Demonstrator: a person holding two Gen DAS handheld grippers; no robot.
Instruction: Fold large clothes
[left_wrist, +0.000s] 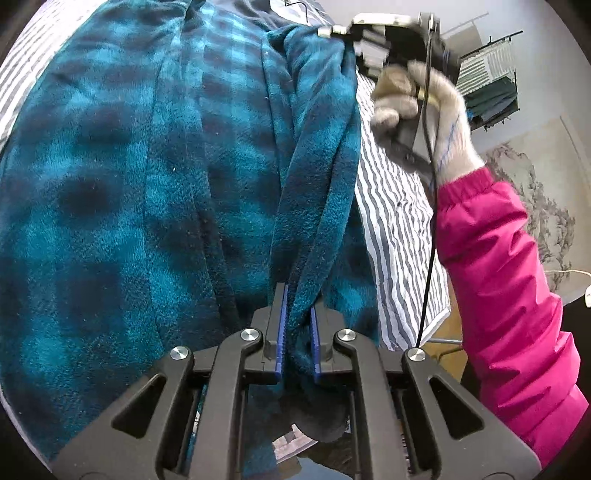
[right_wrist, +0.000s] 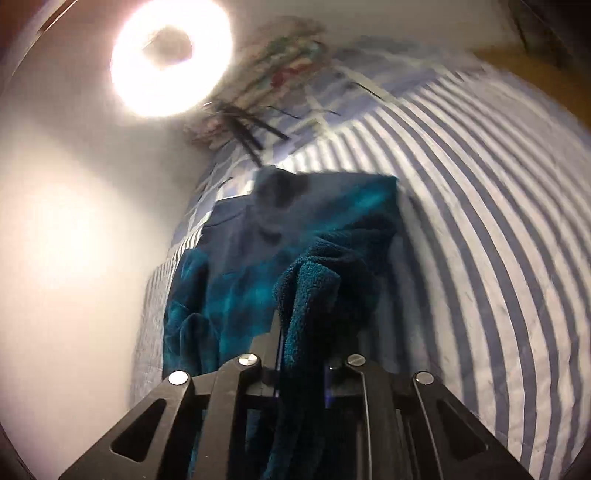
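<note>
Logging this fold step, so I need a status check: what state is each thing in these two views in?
Left gripper: jaws shut on a bunched edge of the fleece.
Right gripper: jaws shut on another fold of it.
Teal plaid fleece garment: partly lifted, stretched between both grippers, the rest on the bed.
Striped bedsheet: spread flat under the garment.
Ceiling lamp: lit.

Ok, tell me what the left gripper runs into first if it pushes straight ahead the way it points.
Probably the teal plaid fleece garment itself: the left gripper is already shut on a fold of it, and the same fabric fills the view ahead. Depth beyond is unclear.
</note>
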